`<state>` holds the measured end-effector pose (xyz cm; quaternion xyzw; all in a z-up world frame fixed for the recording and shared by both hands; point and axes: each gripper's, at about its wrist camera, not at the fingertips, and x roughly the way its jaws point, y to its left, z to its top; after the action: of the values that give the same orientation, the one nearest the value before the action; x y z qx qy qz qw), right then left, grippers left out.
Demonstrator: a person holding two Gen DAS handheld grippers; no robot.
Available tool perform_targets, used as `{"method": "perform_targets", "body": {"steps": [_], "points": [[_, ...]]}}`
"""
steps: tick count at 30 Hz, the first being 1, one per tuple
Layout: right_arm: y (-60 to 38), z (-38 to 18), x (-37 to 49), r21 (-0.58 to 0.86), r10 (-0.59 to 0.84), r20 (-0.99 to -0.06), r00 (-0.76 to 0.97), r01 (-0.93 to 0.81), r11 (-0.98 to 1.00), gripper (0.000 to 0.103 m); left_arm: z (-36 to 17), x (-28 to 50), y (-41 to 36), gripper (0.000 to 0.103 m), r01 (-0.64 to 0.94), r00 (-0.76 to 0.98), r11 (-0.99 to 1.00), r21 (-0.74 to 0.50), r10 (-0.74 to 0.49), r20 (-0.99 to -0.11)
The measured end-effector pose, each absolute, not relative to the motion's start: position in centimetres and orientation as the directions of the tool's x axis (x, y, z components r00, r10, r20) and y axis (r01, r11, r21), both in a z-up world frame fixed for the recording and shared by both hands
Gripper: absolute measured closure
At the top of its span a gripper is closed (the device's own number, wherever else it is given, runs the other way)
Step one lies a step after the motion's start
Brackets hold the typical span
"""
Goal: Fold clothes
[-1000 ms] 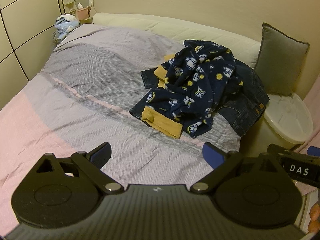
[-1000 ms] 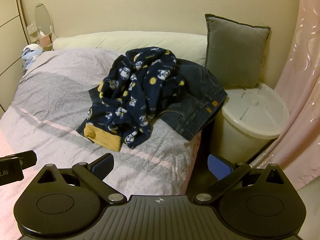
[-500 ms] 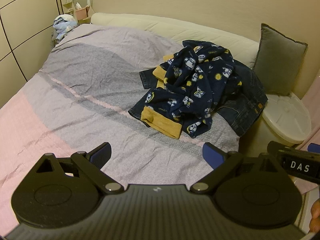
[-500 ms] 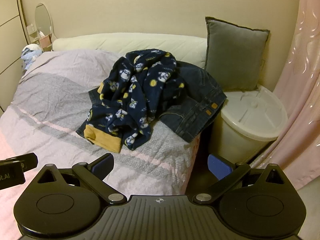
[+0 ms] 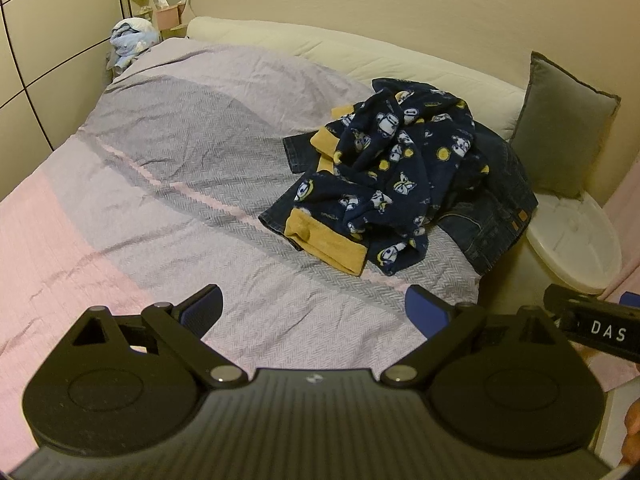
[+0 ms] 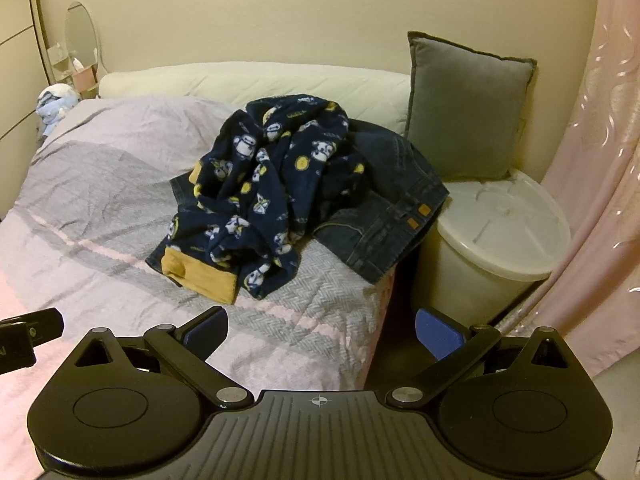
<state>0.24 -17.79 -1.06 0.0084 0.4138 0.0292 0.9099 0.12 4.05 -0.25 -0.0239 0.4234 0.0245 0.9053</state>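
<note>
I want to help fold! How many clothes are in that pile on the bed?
2 that show: navy printed pajamas with mustard cuffs heaped on top, and dark blue jeans underneath, hanging off the bed edge beside the white bin. More could be hidden beneath.

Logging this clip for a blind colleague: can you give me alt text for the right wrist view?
A rumpled navy printed garment with mustard cuffs lies heaped on dark jeans near the right edge of a bed. The open right hand-held gripper hovers before it, empty. A grey cushion stands on a lidded white bin beside the bed.
</note>
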Motion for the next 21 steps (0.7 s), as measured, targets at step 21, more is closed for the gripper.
{"method": "perform_targets", "body": {"steps": [21], "points": [[-18.2,-4.7,6.9,0.044,0.178,-0.701,0.690,-0.207,0.977,0.000,-4.2,7.2,4.5,0.007,-0.128,0.558,0.991,-0.040,0.039,-0.829]]}}
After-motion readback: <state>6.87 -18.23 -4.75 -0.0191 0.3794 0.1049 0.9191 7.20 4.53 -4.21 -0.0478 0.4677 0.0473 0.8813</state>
